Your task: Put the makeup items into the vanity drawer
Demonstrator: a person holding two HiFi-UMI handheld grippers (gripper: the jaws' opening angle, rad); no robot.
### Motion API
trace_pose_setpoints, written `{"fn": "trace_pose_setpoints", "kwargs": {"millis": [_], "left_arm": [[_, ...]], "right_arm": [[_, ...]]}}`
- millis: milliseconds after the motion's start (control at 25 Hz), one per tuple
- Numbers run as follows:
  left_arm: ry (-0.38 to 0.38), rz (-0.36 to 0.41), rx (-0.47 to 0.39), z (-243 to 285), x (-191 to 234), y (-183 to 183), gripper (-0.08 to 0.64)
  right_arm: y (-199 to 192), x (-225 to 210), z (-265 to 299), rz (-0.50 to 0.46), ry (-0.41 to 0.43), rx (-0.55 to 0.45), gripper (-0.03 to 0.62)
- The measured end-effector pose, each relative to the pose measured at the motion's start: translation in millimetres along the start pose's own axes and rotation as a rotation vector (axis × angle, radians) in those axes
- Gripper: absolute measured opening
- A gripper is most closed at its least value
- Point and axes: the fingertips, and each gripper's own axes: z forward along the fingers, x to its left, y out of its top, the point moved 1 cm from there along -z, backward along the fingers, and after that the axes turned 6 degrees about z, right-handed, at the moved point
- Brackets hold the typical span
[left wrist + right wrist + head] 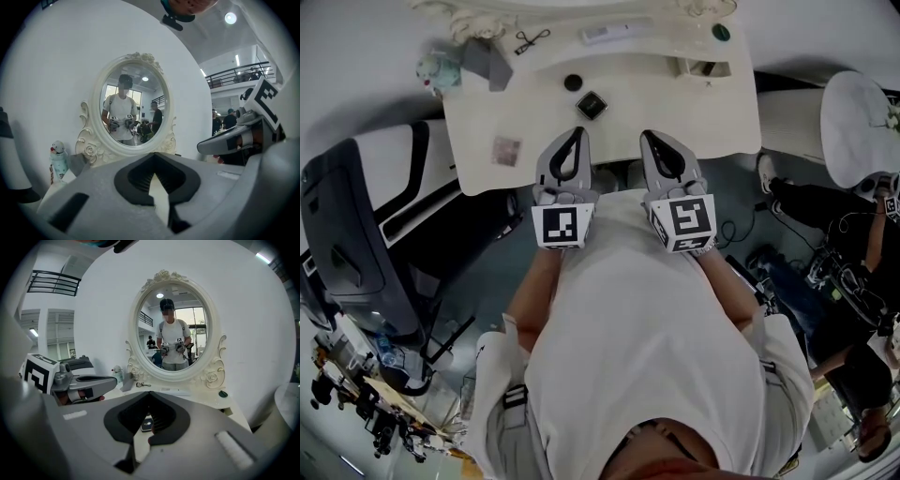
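On the white vanity table [675,122] lie a square dark compact [592,105], a round black compact [572,82], a black eyelash curler [531,39], a white tube [614,33] and a small green round item [721,33]. My left gripper [578,132] and right gripper [648,138] hover side by side over the table's near edge, both shut and empty. In the right gripper view the square compact [146,423] shows past the right gripper [149,397], with the curler [143,385] further back. The left gripper [153,161] points at the oval mirror [133,110]. No drawer front is visible.
A snowman-shaped bottle [436,70] and a grey object [487,61] stand at the table's back left. A small open compartment [703,67] sits at the back right. A dark machine [356,253] is on the floor at left, and a white round seat [853,122] and cables are at right.
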Motion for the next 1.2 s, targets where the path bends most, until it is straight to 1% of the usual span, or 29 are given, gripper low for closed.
{"fn": "trace_pose_setpoints", "kwargs": {"millis": [80,200,360,480,600,760,800,840,920,1080,1200], "left_arm": [[0.008,-0.001,0.010,-0.9,-1.6,-1.6,0.006],[0.035,0.000,0.004,0.5,-2.9,-0.9,0.006],[0.101,-0.041,-0.020,0.8,-2.2,8.8,0.006],[0.146,-0.044,-0.009,-3.9,3.4,9.7,0.006],[0.196,-0.051,0.006,-9.8,14.6,8.4,0.006],[0.271,-0.069,0.007,-15.8,25.2,9.0,0.006],[0.285,-0.073,0.005,-16.4,27.1,9.5,0.006],[0.300,-0.077,0.004,-17.1,28.5,9.8,0.006],[0.327,-0.082,0.009,-19.2,29.5,8.9,0.006],[0.350,-0.074,0.012,-15.3,31.4,7.8,0.006],[0.371,-0.074,0.020,-14.2,34.6,9.0,0.006]], "right_arm": [[-2.0,1.3,-0.3,-0.007,0.014,0.008,0.008],[-3.9,2.3,4.3,-0.018,0.048,0.024,0.008],[-6.2,1.4,20.3,-0.011,0.115,0.072,0.008],[-5.6,1.9,37.8,-0.015,0.159,0.110,0.008],[-8.9,5.3,57.3,-0.043,0.192,0.171,0.008],[-25.0,9.5,90.4,-0.082,0.232,0.257,0.011],[-30.9,10.2,99.8,-0.079,0.237,0.277,0.044],[-37.7,10.8,108.9,-0.074,0.241,0.298,0.062],[-52.3,11.8,125.0,-0.068,0.244,0.332,0.068],[-82.0,11.0,151.2,-0.119,0.238,0.389,0.140],[-106.7,13.3,164.6,-0.145,0.235,0.438,0.182]]}}
